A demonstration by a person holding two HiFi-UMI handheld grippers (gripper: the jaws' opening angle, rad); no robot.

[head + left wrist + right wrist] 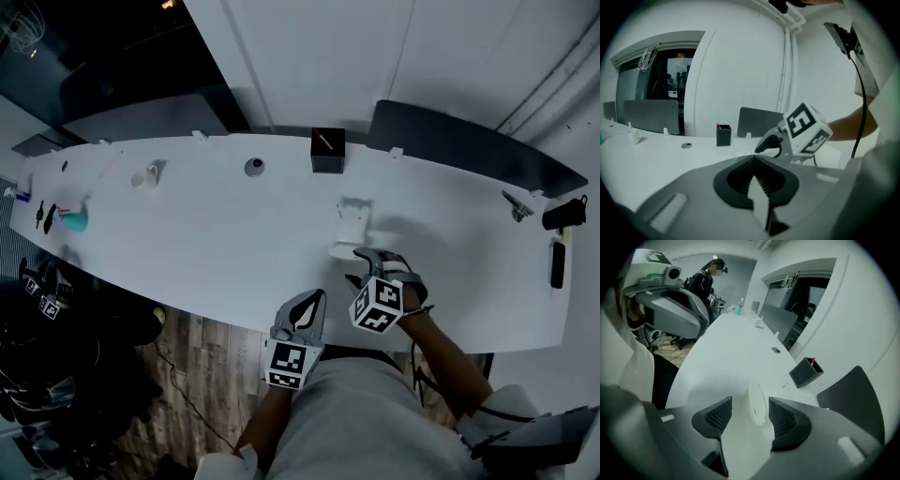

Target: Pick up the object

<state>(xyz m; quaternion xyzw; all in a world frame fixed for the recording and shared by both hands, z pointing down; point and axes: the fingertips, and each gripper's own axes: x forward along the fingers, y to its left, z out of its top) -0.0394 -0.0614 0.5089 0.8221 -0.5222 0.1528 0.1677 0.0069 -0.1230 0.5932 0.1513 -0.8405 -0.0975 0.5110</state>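
Right tongs, released, straddle the white object; centre it, then squeeze gently; left tongs clenched, empty

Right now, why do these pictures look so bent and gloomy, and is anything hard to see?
Head view: dim and bluish, the long white table bowed into an arc. Left gripper view: round fisheye with black corners, walls bulging. Right gripper view: same black rim; the white object nearly melts into the white table.
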